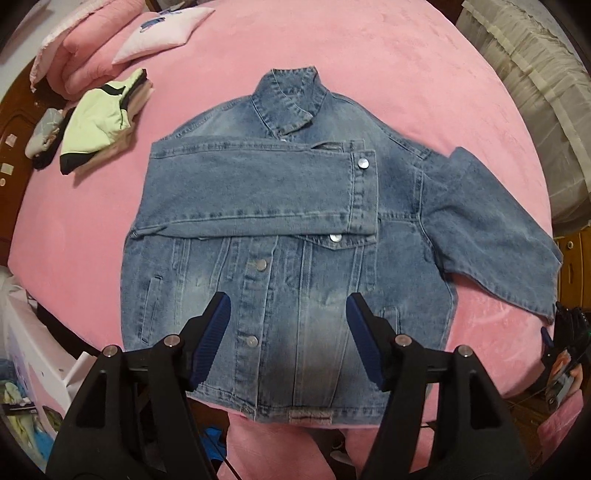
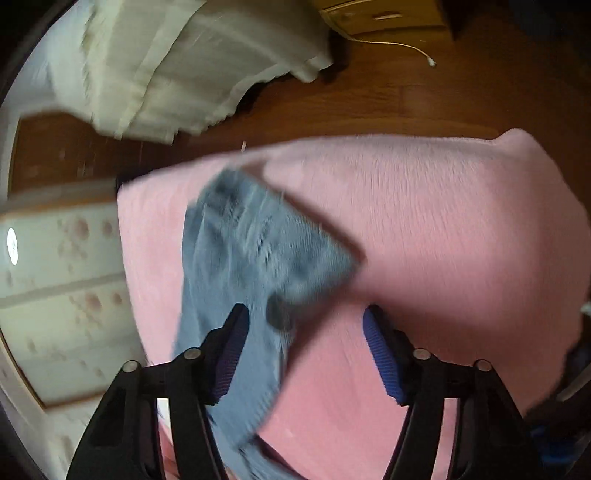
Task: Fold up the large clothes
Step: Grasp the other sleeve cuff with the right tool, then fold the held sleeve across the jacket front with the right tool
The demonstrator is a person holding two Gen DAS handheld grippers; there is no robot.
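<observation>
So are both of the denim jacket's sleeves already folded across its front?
No, one sleeve lies folded across the denim jacket, while the other sleeve is spread out to the side on the pink bedcover.

A pink plush bed cover [image 1: 406, 74] fills most of the left wrist view. At its far left corner lie a folded pink quilt [image 1: 92, 33], a pale pink printed pillow [image 1: 162, 33] and a stack of folded clothes topped by a lime-green garment [image 1: 99, 122]. A cream ruffled curtain [image 2: 177, 62] hangs over the brown wooden floor [image 2: 424, 96].
</observation>
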